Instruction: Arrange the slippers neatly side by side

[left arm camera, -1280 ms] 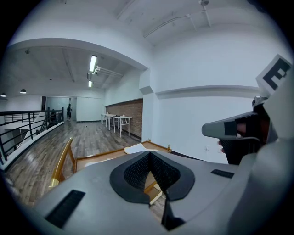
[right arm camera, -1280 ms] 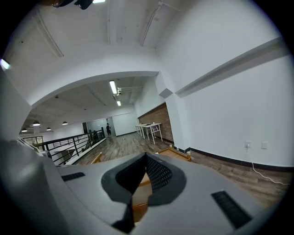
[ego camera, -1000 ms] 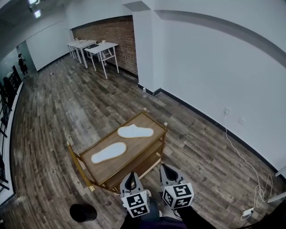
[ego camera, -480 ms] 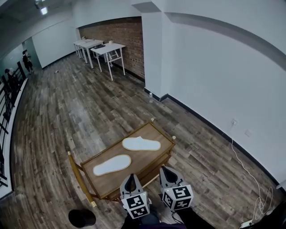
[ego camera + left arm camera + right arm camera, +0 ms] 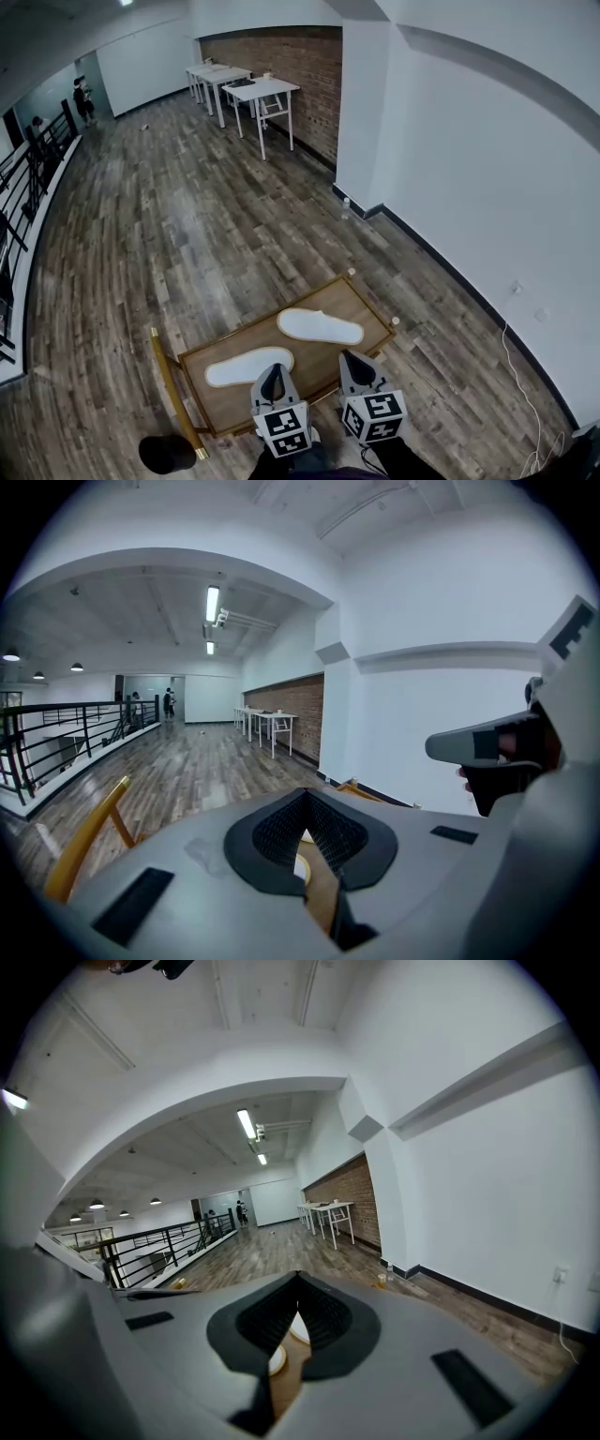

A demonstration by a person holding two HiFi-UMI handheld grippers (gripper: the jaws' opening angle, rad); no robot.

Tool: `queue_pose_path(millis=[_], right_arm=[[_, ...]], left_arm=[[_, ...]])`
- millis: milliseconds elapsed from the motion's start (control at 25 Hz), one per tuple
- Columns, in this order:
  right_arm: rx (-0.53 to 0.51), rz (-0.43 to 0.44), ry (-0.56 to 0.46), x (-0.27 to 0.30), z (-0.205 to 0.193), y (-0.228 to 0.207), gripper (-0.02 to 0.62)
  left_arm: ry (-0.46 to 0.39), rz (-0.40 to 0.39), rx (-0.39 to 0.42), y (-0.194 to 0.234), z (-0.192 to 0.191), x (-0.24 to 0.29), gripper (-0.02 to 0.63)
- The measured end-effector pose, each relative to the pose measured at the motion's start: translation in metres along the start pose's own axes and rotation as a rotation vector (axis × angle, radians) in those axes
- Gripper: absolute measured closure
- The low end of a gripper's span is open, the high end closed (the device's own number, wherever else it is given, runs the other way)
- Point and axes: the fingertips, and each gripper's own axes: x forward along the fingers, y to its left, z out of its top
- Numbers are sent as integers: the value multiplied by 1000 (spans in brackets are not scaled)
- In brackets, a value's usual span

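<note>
Down at six o'clock of the head view, the left gripper point(image 5: 274, 375) and the right gripper point(image 5: 352, 362) are held side by side, each with its marker cube nearest the person. Both point toward twelve o'clock. Seen from its own camera, the left gripper point(image 5: 302, 801) has its jaws pressed together with nothing between them. The right gripper point(image 5: 297, 1283) is the same, closed and empty. Below each pair of jaws a strip of brown wood and a bit of white show through.

Just beyond the tips, at twelve o'clock from them, stands a low wooden table point(image 5: 349, 296) with a yellow handle bar point(image 5: 173, 394) at its nine o'clock end. Two white slippers lie flat on its top. The left slipper point(image 5: 248, 367) lies by the left gripper's tip, and the right slipper point(image 5: 320, 326) sits further out toward one o'clock. They are near each other but apart, staggered rather than level.

On the plank floor at seven o'clock sits a dark round thing point(image 5: 167, 454). Far off at twelve o'clock white tables point(image 5: 253, 89) stand against a brick wall point(image 5: 300, 66), a black railing point(image 5: 37, 159) runs at ten o'clock, and a white cable point(image 5: 518, 370) trails along the wall at four o'clock.
</note>
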Motion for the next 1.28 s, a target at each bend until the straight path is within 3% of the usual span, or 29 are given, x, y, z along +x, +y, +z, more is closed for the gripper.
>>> queue_pose_path(millis=[480,1040,1280], right_arm=[[-31,129,56,62,6,18,597],[-121,367,123,104,18,25,597],[-150,454,168,105,2,45,597]], left_arm=[[26,149,-58,46,-1,19,604],[22,366,-136,47,9,22,604],[46,451,-161,58,-6,-1,604]])
